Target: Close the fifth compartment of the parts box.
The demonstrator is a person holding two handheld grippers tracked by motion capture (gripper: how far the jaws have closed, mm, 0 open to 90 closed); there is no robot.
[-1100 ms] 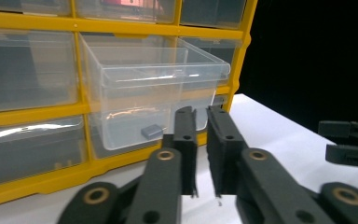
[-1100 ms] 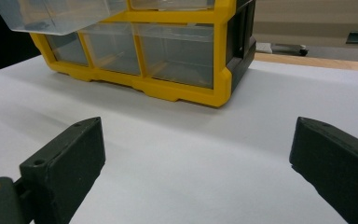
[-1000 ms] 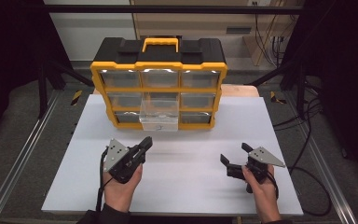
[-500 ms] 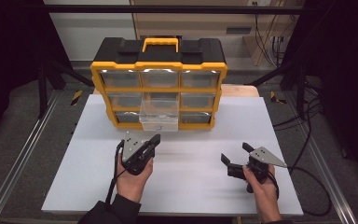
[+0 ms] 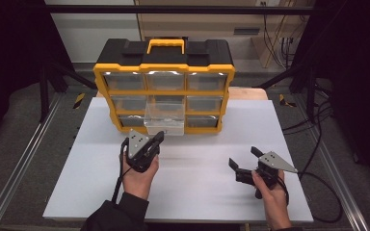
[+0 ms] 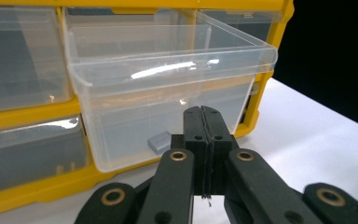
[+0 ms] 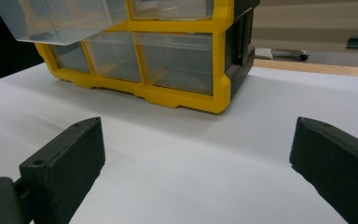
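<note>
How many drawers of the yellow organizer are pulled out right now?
1. The clear drawer in the middle column, middle row, sticks out toward the shut left gripper. The other eight sit flush in the organizer.

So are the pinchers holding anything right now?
No. The left gripper is shut on nothing, just in front of the pulled-out clear drawer. The right gripper is open over the bare table.
</note>
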